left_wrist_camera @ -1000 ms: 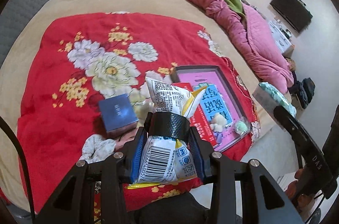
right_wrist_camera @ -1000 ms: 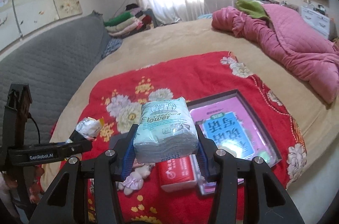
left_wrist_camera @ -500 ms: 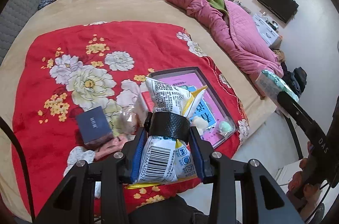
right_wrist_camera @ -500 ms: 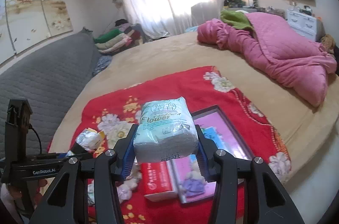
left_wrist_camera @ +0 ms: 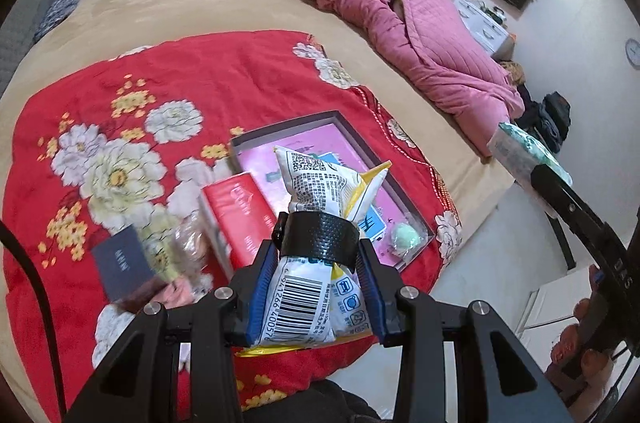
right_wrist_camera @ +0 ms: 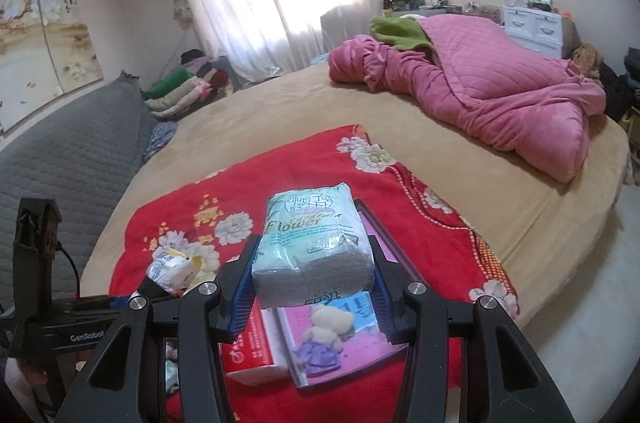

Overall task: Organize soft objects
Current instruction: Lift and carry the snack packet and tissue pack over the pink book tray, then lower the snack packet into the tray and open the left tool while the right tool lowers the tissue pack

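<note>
My left gripper (left_wrist_camera: 316, 255) is shut on a white and yellow snack bag (left_wrist_camera: 316, 183) and holds it above the red floral blanket (left_wrist_camera: 168, 75). My right gripper (right_wrist_camera: 314, 263) is shut on a pale green tissue pack (right_wrist_camera: 314, 239), held above the dark-rimmed pink tray (left_wrist_camera: 404, 195). The tray holds a small green ball (left_wrist_camera: 404, 237) and a small plush doll (right_wrist_camera: 324, 335). A red tissue pack (left_wrist_camera: 236, 207) lies left of the tray. The right gripper with its pack shows at the right edge of the left wrist view (left_wrist_camera: 520, 151).
A dark blue box (left_wrist_camera: 120, 267) and a clear wrapped item (left_wrist_camera: 190, 243) lie on the blanket's near left. A pink quilt (right_wrist_camera: 500, 91) is heaped at the bed's far right. Folded clothes (right_wrist_camera: 180, 91) are stacked at the back. The bed edge and floor (right_wrist_camera: 580, 263) are to the right.
Both grippers have pulled back and up from the blanket, each still holding its pack. The tray and red tissue pack now look further off.
</note>
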### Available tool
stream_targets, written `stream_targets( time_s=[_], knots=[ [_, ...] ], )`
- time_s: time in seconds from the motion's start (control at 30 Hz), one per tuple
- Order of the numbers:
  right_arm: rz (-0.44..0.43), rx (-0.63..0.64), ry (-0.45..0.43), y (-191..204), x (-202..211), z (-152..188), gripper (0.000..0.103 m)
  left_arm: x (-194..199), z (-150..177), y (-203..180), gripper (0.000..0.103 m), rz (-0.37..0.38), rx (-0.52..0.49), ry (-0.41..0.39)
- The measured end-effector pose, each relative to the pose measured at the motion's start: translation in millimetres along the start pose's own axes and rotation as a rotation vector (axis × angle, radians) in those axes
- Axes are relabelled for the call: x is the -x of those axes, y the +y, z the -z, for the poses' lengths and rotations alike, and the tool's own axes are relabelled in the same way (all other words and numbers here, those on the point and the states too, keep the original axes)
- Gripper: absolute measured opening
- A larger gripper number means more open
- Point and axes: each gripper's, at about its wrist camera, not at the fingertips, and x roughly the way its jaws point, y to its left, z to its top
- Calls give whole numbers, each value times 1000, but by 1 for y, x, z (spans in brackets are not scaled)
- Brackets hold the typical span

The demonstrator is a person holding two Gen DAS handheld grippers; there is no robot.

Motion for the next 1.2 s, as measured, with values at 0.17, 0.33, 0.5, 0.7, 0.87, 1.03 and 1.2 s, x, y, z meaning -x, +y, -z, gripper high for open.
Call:
stream_targets(
  time_s=[0.17, 0.33, 0.5, 0.7, 0.87, 1.03, 1.2],
  knots=[
    [12, -8, 2, -10, -4, -4, 51, -21, -14, -13, 41, -8, -26, 30],
    [24, 15, 6, -11, -13, -8, 51, -43, -19, -22, 41, -15, -42, 57],
    [28, 19, 26, -14, -27, -6, 51, -66, -24, -27, 41, -37, -64, 98],
    [24, 13, 67, -17, -45, 1, 51, -91, -29, -32, 41, -50, -85, 131],
    [31, 18, 89, -21, -57, 9, 51, -110, -32, -31, 41, -56, -79, 160],
    [44, 11, 117, -28, -73, 17, 51, -132, -34, -27, 41, -65, -78, 192],
    [64, 13, 144, -36, -86, 25, 51, -156, -36, -23, 41, -91, -82, 235]
  ],
)
